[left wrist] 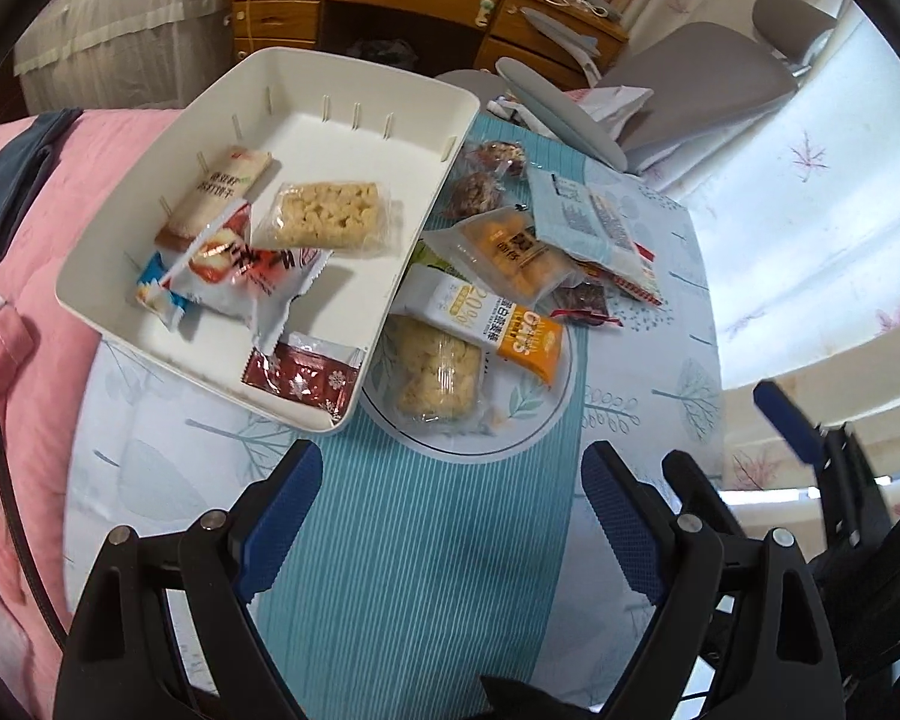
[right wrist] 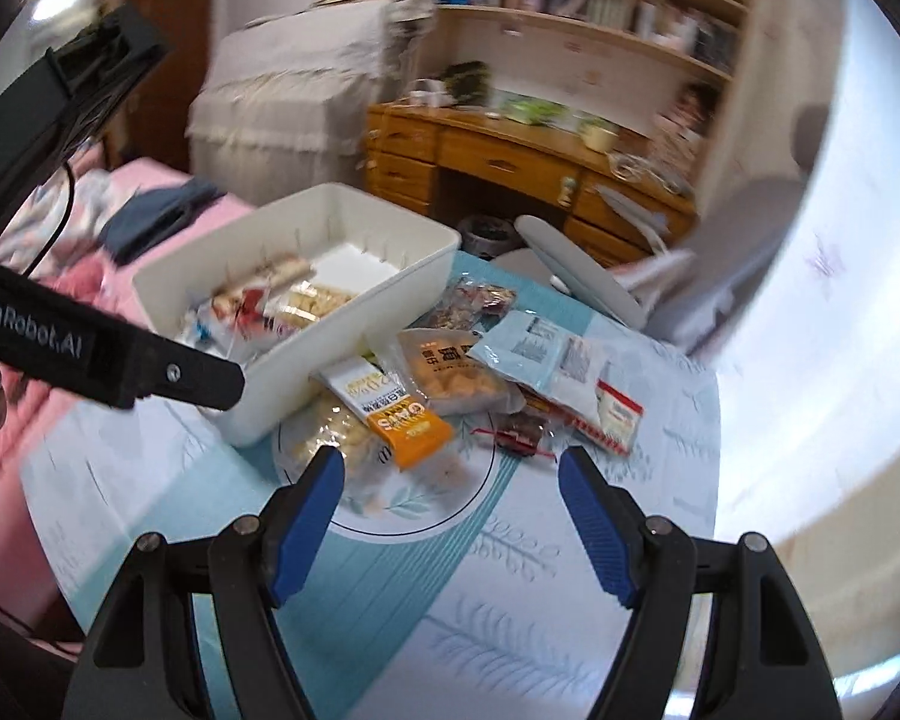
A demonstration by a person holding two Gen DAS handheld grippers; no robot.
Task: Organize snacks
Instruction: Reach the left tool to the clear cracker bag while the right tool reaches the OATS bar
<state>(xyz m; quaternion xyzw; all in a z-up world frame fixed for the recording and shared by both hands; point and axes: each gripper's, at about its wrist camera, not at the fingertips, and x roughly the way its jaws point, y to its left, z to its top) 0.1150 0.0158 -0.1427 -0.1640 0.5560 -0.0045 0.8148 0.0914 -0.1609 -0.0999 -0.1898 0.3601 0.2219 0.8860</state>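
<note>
the left claw (left wrist: 450, 516) stands wide and empty above the striped teal middle of the desk (left wrist: 414, 570), pointing steeply down, with the snack pile just ahead of its tips. the right claw (right wrist: 450, 516) is likewise wide with nothing between its pads, tilted down less steeply, near the printed ring on the cloth; its view is smeared, so fine detail there is hard to read.

closest to both claws is a clear-wrapped puffed rice cake (left wrist: 438, 375), and across its far end lies the white and orange oat bar (left wrist: 486, 324). beyond those sit a yellow pastry packet (left wrist: 510, 252), a pale blue sachet (left wrist: 594, 222), a small dark red-tied sweet (left wrist: 585, 303) and two brown nut clusters (left wrist: 480, 192) toward the far edge. the white bin (left wrist: 354, 84) rests at the left side of the desk, its near corner touching the pile, already holding a biscuit pack (left wrist: 216, 195), another rice cake (left wrist: 330, 216), a red and white pouch (left wrist: 240, 276) and a dark red packet (left wrist: 306, 375).

these packets look light, with slick crinkly film that may slide or buckle. the oat bar seems stiffest; i would pinch it across its narrow width near the middle. the rice cake is probably crumbly, so a gentle squeeze on its long sides suits it.
</note>
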